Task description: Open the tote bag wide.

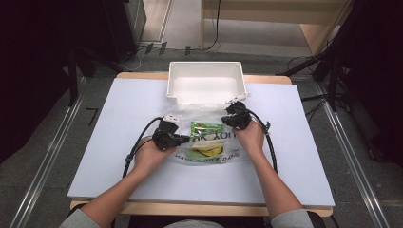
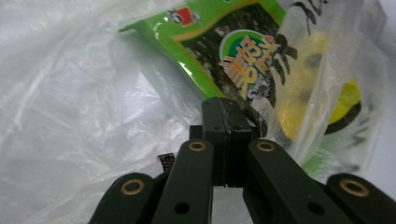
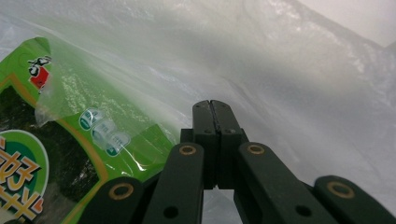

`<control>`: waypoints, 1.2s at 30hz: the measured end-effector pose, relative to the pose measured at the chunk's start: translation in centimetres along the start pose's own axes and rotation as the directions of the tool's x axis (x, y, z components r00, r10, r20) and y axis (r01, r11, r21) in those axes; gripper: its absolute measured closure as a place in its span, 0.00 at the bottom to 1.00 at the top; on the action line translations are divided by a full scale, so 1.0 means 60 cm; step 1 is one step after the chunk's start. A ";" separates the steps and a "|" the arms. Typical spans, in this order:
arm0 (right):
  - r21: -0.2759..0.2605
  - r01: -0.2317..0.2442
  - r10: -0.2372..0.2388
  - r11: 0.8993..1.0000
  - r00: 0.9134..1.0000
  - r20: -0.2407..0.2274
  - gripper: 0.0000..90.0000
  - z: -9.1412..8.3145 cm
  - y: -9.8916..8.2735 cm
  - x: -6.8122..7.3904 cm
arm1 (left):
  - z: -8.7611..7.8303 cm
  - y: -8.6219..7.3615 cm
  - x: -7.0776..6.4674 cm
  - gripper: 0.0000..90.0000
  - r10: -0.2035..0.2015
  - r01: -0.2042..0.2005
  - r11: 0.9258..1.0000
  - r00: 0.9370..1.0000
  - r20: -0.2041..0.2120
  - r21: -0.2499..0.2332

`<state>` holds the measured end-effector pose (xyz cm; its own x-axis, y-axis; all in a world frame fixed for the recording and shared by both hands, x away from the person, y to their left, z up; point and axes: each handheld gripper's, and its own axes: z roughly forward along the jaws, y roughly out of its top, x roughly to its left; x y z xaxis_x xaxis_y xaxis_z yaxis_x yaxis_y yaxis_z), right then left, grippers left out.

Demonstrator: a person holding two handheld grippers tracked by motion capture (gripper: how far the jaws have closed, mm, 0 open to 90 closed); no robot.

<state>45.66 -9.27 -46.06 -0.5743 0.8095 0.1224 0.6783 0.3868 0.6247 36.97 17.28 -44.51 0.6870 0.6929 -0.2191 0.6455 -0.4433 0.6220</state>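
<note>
Both hand-held grippers [image 1: 183, 139] [image 1: 231, 115], jaws pressed together, meet the clear bag [image 1: 185, 114] holding a green packet [image 1: 206, 130].

My left tool [image 2: 225, 112] has its jaws pressed together, and I cannot tell whether any film of the bag [image 2: 84, 107] is pinched between them. The same goes for my right tool [image 3: 215, 112]. The green packet [image 2: 219, 51] runs off the top edge in the left gripper view, and off the left and bottom edges in the right gripper view. From above, the bag's print [image 1: 209, 159] is too small to read. My hands cover the bag's side edges there.
</note>
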 end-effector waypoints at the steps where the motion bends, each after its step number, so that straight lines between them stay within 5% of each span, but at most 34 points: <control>1: 0.000 0.000 0.000 1.000 1.000 0.000 1.00 0.000 0.000 0.000 | 0.000 0.000 0.000 1.00 0.000 0.000 1.000 1.000 0.000 0.000; 19: -0.010 -0.028 0.028 1.000 1.000 0.008 1.00 0.013 0.001 -0.004 | -0.026 -0.073 -0.060 1.00 0.031 -0.032 0.999 0.998 0.062 0.015; 36: -0.036 -0.045 0.047 0.998 0.997 0.061 1.00 0.022 0.010 -0.009 | -0.037 -0.115 -0.079 1.00 0.049 -0.054 0.997 0.995 0.089 0.059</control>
<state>47.01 -8.88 -46.76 -0.5126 0.8523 0.1044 0.6867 0.3340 0.6457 28.52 18.28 -46.09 0.7447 0.6171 -0.2542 0.6256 -0.5129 0.5878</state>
